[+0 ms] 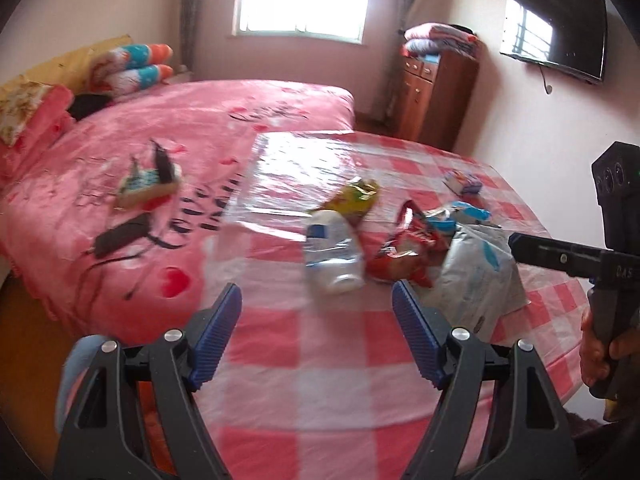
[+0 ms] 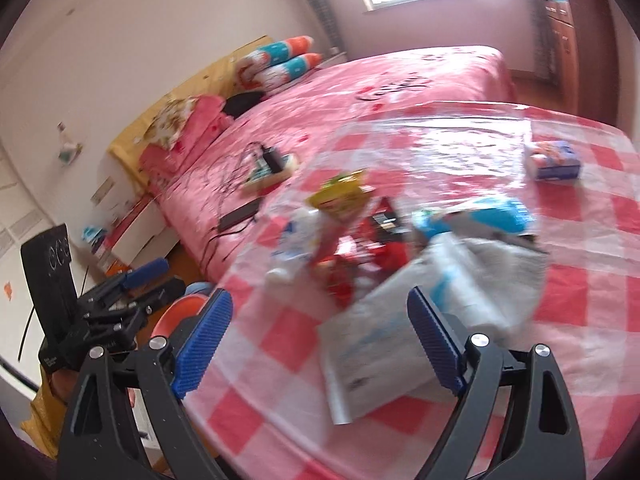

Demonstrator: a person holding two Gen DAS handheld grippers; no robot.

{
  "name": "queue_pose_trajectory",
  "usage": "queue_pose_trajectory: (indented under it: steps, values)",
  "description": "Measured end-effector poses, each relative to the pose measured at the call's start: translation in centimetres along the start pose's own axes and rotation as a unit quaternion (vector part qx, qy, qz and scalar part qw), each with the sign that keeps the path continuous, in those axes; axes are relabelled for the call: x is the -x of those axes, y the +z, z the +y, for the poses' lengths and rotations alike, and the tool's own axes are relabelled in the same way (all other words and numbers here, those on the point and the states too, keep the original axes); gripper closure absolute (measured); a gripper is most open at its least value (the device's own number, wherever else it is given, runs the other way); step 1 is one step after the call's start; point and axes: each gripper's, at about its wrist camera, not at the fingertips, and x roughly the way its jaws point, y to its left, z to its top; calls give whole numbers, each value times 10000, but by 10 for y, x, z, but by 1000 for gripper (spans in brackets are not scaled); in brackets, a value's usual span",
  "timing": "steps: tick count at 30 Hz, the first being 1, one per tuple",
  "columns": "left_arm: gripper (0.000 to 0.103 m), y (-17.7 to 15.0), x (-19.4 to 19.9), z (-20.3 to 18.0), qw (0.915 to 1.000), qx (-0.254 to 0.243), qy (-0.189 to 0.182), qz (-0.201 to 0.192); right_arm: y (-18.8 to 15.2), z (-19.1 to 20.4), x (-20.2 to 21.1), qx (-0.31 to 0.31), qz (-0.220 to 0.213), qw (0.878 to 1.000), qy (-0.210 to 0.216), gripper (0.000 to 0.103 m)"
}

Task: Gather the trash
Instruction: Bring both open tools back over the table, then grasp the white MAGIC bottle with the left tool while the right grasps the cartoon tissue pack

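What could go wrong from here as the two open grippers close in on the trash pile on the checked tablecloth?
1. The plastic bottle lies on its side; a glancing touch from the left gripper could roll it.
2. The red wrapper overlaps the grey mailer bag, so the right gripper might drag both.
3. The glossy table cover may bunch if pinched.

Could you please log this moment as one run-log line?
stage: approach | left gripper: open, empty | right gripper: open, empty | trash: plastic bottle, red wrapper, yellow wrapper, grey bag on checkered table
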Motion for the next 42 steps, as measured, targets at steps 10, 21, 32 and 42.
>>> queue_pose_trajectory:
  steps: [10,21,32,42]
  values:
    - [27,22,-89,-13,9970,399,-34,661,35,-100,3,-952,-94,9949,-307,15]
    - [33,34,-139,-14,9942,356,271,982,91,-190,-24,-1123,-59,9867,-1170,15]
    - [36,36,-154,-18,9943,218,448,940,126,-221,-69,-725,128,9843,-1606,15]
    - [40,37,-157,-19,9949,162,576,818,128,-227,-98,-600,370,9819,-1755,15]
